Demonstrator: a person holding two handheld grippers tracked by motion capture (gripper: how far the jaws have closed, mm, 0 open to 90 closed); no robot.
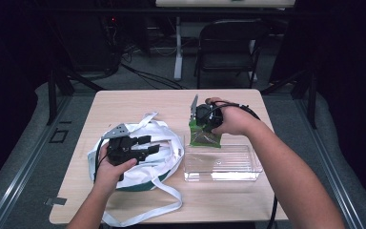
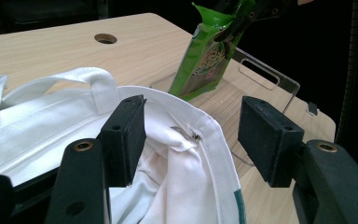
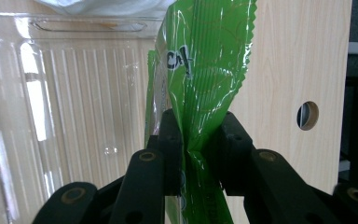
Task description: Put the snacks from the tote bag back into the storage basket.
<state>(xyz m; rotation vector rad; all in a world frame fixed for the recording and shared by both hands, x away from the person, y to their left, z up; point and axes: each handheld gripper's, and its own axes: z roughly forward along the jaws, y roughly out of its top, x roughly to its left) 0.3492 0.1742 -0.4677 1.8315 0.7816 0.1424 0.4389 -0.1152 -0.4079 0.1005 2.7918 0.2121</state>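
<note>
A green snack packet [image 1: 205, 137] hangs at the far left rim of a clear plastic bin [image 1: 228, 172], pinched at its top by my right gripper [image 1: 201, 120]. In the right gripper view the jaws are shut on the packet [image 3: 205, 84], with the bin [image 3: 74, 93] beyond. A white tote bag [image 1: 157, 143] with long straps lies at the table's left. My left gripper [image 1: 147, 144] hovers over it, open, its pads [image 2: 127, 135] either side of the bag's rim [image 2: 200, 140]. The packet [image 2: 205, 60] stands farther off in that view.
The light wooden table [image 1: 138, 102] has a cable hole [image 2: 105, 38] near its far edge. A black folding chair [image 1: 228, 47] and a table leg stand on the floor beyond. A bag strap [image 1: 143, 214] loops close to the table's near edge.
</note>
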